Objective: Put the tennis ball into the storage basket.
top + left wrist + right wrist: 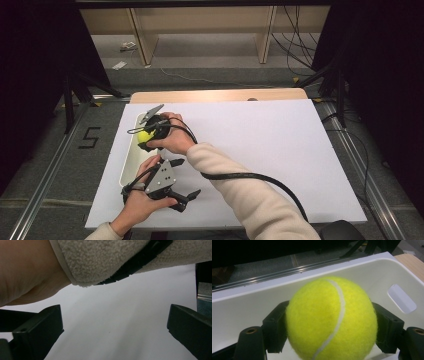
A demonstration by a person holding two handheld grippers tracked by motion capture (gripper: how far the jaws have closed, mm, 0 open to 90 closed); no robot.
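Observation:
A yellow tennis ball (331,320) is clamped between the jaws of my right gripper (145,136), which holds it just over the white bin (131,159) at the table's left edge. In the right gripper view the bin's pale inside wall (249,307) with a handle slot lies behind the ball (144,136). My left gripper (189,200) rests low on the white table sheet near the front edge, jaws wide apart with nothing between them. In the left gripper view its fingers (37,332) frame bare white sheet, and the other arm's cream sleeve (105,257) crosses above.
The white sheet (260,150) covers most of the wooden table and spreads out to the right of both hands. A thick black cable (250,177) trails from the right gripper over the sleeve. Metal rails and dark floor flank the table.

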